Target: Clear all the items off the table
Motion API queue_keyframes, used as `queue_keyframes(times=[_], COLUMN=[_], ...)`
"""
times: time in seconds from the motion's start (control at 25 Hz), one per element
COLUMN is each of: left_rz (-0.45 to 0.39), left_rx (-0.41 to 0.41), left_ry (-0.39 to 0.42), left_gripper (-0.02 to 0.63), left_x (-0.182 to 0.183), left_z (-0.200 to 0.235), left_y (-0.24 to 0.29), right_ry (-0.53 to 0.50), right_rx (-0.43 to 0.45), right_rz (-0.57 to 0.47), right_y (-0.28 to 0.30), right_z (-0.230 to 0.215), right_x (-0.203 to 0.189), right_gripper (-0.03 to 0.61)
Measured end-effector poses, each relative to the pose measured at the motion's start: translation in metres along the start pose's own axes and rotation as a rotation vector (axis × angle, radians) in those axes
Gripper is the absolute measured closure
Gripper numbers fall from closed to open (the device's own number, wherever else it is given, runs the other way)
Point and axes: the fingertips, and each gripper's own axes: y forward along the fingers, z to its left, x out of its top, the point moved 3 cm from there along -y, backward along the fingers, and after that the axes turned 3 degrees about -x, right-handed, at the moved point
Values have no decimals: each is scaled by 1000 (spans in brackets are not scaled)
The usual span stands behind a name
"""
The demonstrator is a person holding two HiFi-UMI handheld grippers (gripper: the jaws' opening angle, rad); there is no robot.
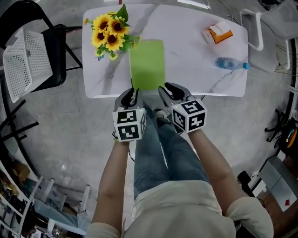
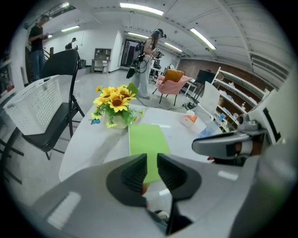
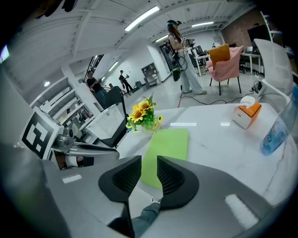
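We are holding our left claw (image 1: pixel 131 96) and right claw (image 1: pixel 170 91) side by side at the near edge of the worktop (image 1: pixel 191 46). Both are standing a little open, gripping nothing. The green folder (image 1: pixel 147 64) is lying just ahead of them. Farther off, sunflowers (image 1: pixel 108 35) are sitting left, a bottle (image 1: pixel 231 63) and orange box (image 1: pixel 217 33) right.

floor (image 1: pixel 60 135): grey concrete, below the fingers (image 1: pixel 132 96) | table (image 1: pixel 195 46): white marble-look top, just ahead of the fingers | black folding chair (image 1: pixel 56 56): ahead-left, beside the table | white chair (image 3: pixel 272 58): ahead-right | pink armchair (image 2: pixel 173 80): well beyond | shelves (image 2: pixel 237 102): far right | strip lights (image 2: pixel 139 8): lit, overhead | walls (image 2: pixel 107 39): white
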Motion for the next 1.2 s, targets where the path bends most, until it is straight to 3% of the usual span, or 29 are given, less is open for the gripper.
queue_keyframes(times=[0.24, 0.4, 0.68, 1.2], left_rz=[39, 73, 155, 157], left_rx=[-14, -90, -192, -230], left_ry=[-9, -39, -29, -30], left_gripper=[473, 348, 205, 159], left_x=[-13, -25, -50, -40], left_z=[19, 25, 24, 35], left_y=[33, 54, 85, 131], right_ry=[23, 56, 122, 180], right_rx=[-22, -50, -57, -51], right_rz=[50, 66, 88, 74], right_y=[35, 54, 84, 125], right_z=[-19, -34, -52, -74], right_x=[-11, -19, -37, -39], right_gripper=[392, 359, 302, 216])
